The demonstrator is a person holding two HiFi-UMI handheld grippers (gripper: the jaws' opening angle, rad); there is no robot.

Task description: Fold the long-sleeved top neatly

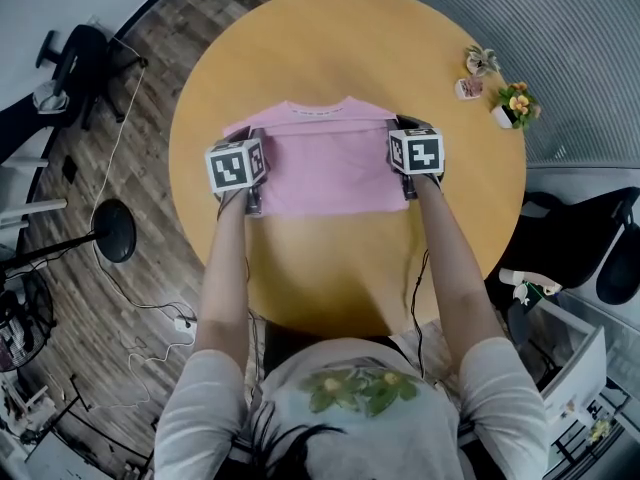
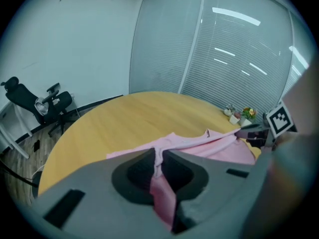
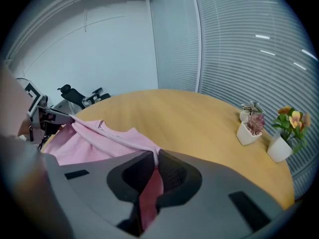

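A pink long-sleeved top lies partly folded on the round wooden table. My left gripper holds its left side and my right gripper its right side. In the left gripper view the jaws are shut on a pinched fold of pink cloth. The cloth's edge runs taut across to the right gripper. In the right gripper view the jaws are likewise shut on pink cloth, with the neckline and the left gripper beyond.
Two small potted plants and a little pot stand at the table's far right edge. Office chairs, a round stand base and cables lie on the wood floor at left. A white box sits at right.
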